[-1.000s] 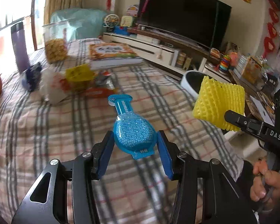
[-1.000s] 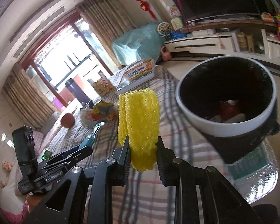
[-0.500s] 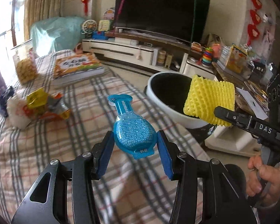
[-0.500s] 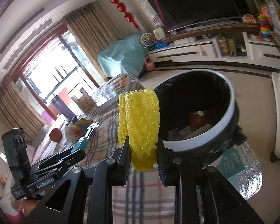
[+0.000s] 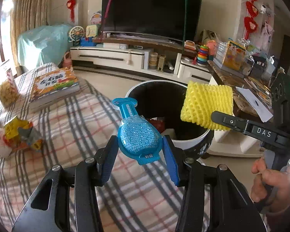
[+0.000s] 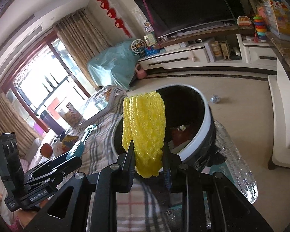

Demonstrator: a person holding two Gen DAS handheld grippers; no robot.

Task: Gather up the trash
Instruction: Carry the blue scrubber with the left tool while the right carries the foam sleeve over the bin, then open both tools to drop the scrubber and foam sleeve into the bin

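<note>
My left gripper (image 5: pixel 140 150) is shut on a blue plastic blister pack (image 5: pixel 136 133) and holds it above the checked tablecloth, just short of the trash bin (image 5: pixel 191 143). My right gripper (image 6: pixel 147 154) is shut on a yellow foam net (image 6: pixel 145 127) and holds it over the near rim of the bin (image 6: pixel 205 135). The net also shows in the left wrist view (image 5: pixel 206 104), over the bin's right side. The bin is black inside with a white rim and holds some trash.
A pile of wrappers (image 5: pixel 17 135) lies at the table's left. A book (image 5: pixel 54 85) and a snack jar (image 5: pixel 4 90) stand further back. The TV stand (image 5: pixel 125 58) and a cluttered counter (image 5: pixel 241 73) lie beyond the bin. A crumpled scrap (image 6: pixel 215 98) lies on the floor.
Both grippers have moved from over the table toward the bin, each still holding its item. The bin now fills the middle of both views.
</note>
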